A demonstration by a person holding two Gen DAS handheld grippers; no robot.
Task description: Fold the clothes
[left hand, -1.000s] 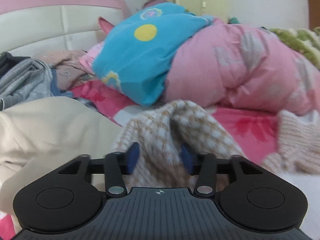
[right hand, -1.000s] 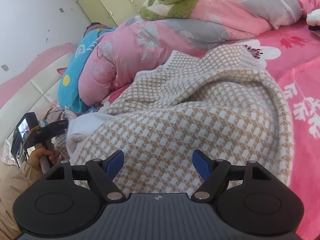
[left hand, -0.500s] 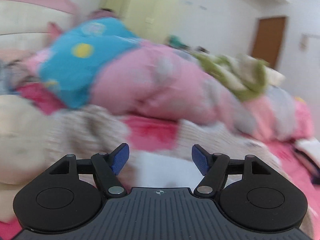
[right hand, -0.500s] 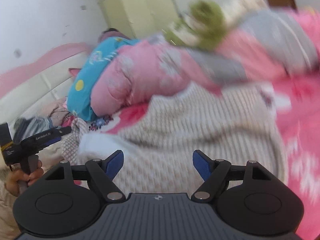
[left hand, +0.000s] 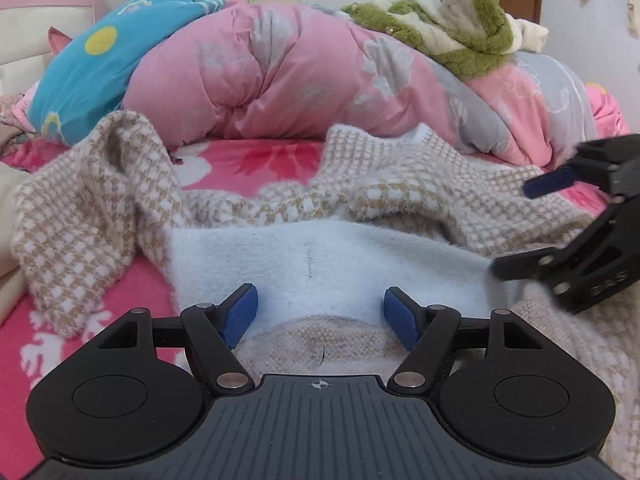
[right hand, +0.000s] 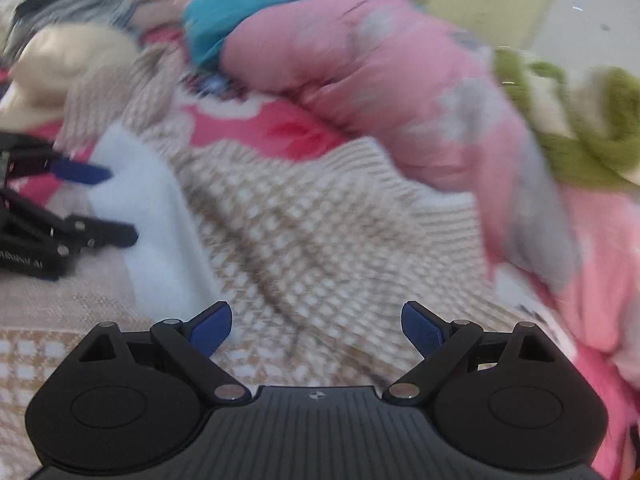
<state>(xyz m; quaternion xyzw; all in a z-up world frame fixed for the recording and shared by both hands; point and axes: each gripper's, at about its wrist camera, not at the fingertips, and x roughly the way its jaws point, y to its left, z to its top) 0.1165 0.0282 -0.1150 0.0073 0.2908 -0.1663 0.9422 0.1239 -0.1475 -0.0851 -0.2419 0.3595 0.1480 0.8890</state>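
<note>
A tan-and-white checked sweater (left hand: 404, 184) is lying rumpled on the pink flowered bed (left hand: 248, 160), part of it turned over so its pale fleecy lining (left hand: 328, 256) is facing up, as two hand-held grippers are hovering over it between folds. The left gripper (left hand: 320, 314) is hanging just above the lining with its blue fingers (left hand: 240, 314) apart and nothing between them; the right gripper (right hand: 316, 328) is also empty, its fingers having just been spreading wider over the checked knit. By the look of it, the work is sitting at the laying-out stage: the garment is not yet flat, one sleeve (left hand: 92, 208) is standing bunched at the left and the turned-back part is still unsmoothed. The next move is likely calling for each gripper to come down on an edge or corner, pinch the thick knit and draw it straight before any fold is made; loose, bulky fabric may be slipping from a shallow pinch. The left wrist view is sharp and is showing the bunched sleeve, the pink quilt (left hand: 304, 80) behind and the other gripper coming in from the right edge. The right wrist view is blurred, yet it alone is showing a heap of other clothes (right hand: 68, 52) waiting near the head of the bed.
</note>
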